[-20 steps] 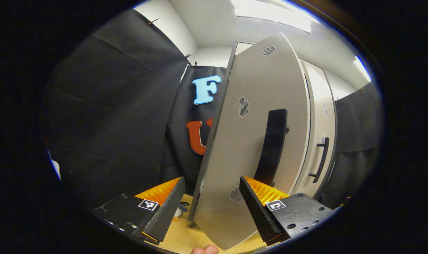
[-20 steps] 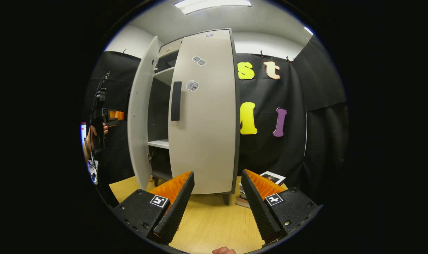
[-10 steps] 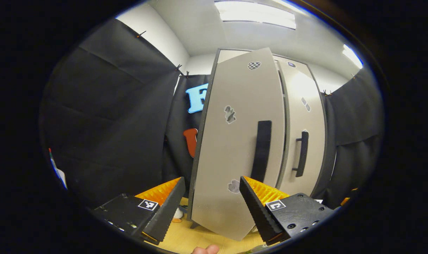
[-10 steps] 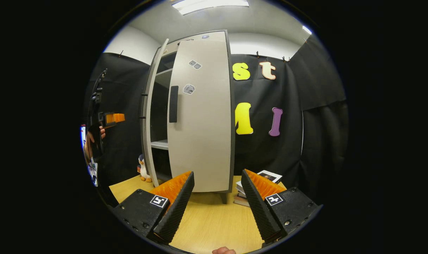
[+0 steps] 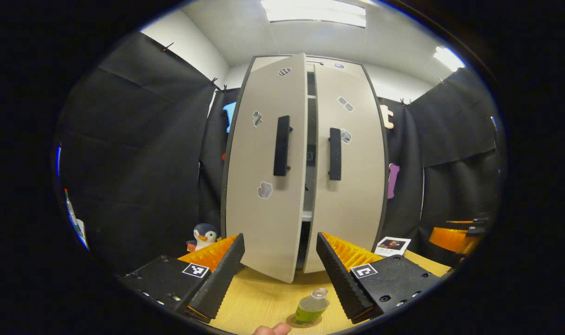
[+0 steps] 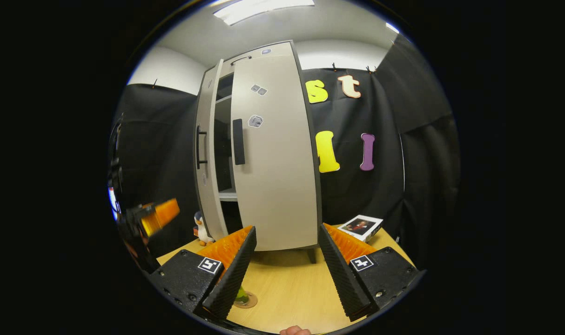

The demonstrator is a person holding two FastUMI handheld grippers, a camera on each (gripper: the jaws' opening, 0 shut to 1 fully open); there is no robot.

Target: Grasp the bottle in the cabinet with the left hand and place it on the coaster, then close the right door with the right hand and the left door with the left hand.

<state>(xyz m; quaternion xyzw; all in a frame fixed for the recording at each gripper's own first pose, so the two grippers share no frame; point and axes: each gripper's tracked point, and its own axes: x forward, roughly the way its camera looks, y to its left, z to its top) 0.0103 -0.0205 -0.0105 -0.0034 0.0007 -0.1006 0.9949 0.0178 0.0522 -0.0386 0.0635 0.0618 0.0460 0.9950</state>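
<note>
Bright light comes from long ceiling lamps [image 5: 314, 10] at the top of both views, and they glow so white that their edges wash out. The pale cabinet doors [image 5: 343, 158] shine softly, with a dark gap between them. The wooden surface [image 6: 292, 288] looks warm and well lit, and the cabinet drops a soft shadow on it. The black cloth walls [image 5: 138, 153] stay very dark. Straight lines bend outward near the round edges. In the right gripper view, the other gripper [image 6: 158, 216] at the far left looks smeared and blurry.
</note>
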